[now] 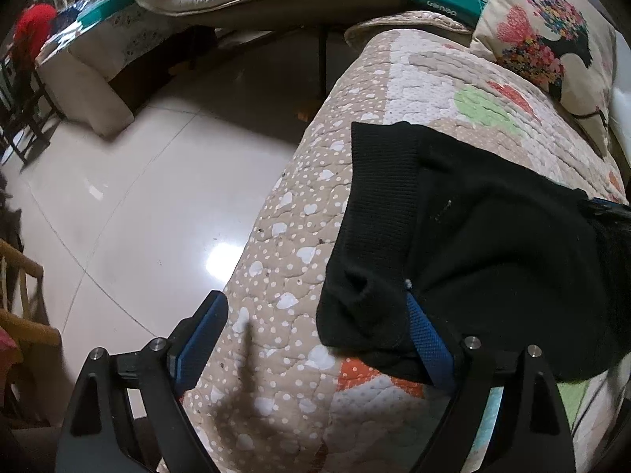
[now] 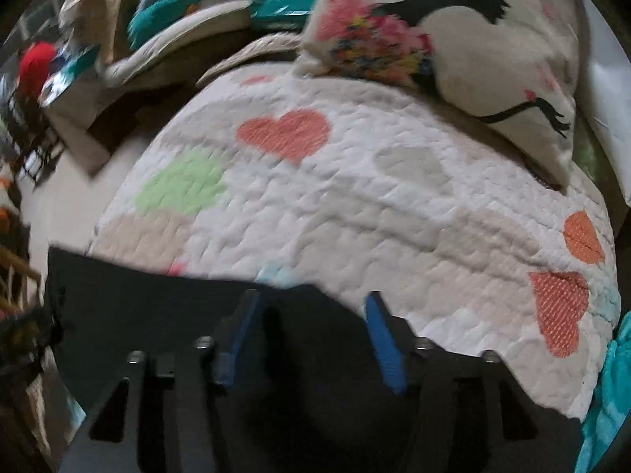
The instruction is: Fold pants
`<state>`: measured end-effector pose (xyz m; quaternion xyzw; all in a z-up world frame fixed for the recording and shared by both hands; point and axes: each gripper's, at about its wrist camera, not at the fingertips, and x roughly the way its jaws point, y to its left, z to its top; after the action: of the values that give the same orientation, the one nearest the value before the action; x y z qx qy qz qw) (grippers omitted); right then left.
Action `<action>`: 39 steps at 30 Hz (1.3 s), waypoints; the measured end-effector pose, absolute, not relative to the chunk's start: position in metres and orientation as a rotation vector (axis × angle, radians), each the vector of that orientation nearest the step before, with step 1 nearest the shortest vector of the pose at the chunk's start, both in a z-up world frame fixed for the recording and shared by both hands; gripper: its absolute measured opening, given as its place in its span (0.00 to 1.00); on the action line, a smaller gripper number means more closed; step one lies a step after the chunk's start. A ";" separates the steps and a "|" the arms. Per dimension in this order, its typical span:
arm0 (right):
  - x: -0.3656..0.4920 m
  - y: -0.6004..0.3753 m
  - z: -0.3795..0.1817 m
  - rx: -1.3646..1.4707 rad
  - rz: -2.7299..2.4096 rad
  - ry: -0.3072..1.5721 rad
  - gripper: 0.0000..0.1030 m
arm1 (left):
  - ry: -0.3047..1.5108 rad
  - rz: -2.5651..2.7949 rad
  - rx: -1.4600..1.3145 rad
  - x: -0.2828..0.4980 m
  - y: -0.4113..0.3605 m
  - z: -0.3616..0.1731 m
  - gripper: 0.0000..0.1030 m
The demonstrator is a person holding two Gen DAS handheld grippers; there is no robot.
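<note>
Left tool point(image 1: 311, 331): nearest the lens, jaws standing wide apart. The left finger point(image 1: 205, 327) hangs over the quilt's edge at about 7 o'clock; the right finger point(image 1: 426, 335) lies against or under the hem of the black cloth at about 5 o'clock. Nothing is pinched between them.
Right tool point(image 2: 315, 323): jaws partly apart, both blue pads point(image 2: 382, 339) showing, with black cloth lying between and below them. The view is blurred, so I cannot tell whether the pads press on the cloth.
Pants point(image 1: 473, 236): black, lying on the quilt from the centre toward 3 o'clock in the left view, with a ribbed band point(image 1: 378, 181) along their left side and one corner puckered near the right finger. In the right view they fill the lower edge from 8 to 5 o'clock.
Quilt point(image 2: 335, 197): heart-patterned cover on a bed or couch, with a printed pillow point(image 1: 544, 39) at 1 o'clock.
Floor point(image 1: 138, 197): pale tiles, from 8 to 10 o'clock in the left view.
Step in hand: probably taking hold of the near edge of the pants with both tools, ready for a fold.
Next move calls for: the left tool to shift toward 3 o'clock so that the hem sits fully between its jaws, then to close; both tools should grip before lifting together.
</note>
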<state>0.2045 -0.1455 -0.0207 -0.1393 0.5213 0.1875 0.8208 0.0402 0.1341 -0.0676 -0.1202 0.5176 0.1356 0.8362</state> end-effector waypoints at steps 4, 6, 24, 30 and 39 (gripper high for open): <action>0.232 -0.137 -0.042 -0.409 0.248 1.095 0.83 | 1.083 0.243 -0.238 0.027 0.138 -0.063 0.87; 0.253 -0.143 -0.039 -0.342 0.181 1.138 0.81 | 1.080 0.218 -0.269 0.016 0.146 -0.058 0.87; 0.158 -0.023 0.036 -0.332 0.605 1.069 0.77 | 0.964 0.220 -0.809 -0.005 0.174 -0.049 0.82; 0.156 0.049 0.024 -0.344 0.750 1.185 0.77 | 0.985 0.166 -0.837 -0.001 0.169 -0.081 0.82; 0.151 0.120 -0.018 -0.564 0.796 1.277 0.77 | 0.976 0.233 -0.915 0.003 0.170 -0.088 0.84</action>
<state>0.1508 0.1199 -0.0178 -0.2524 0.5721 0.3566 0.6942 0.0025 0.1697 -0.0879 -0.4230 0.4512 0.1078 0.7784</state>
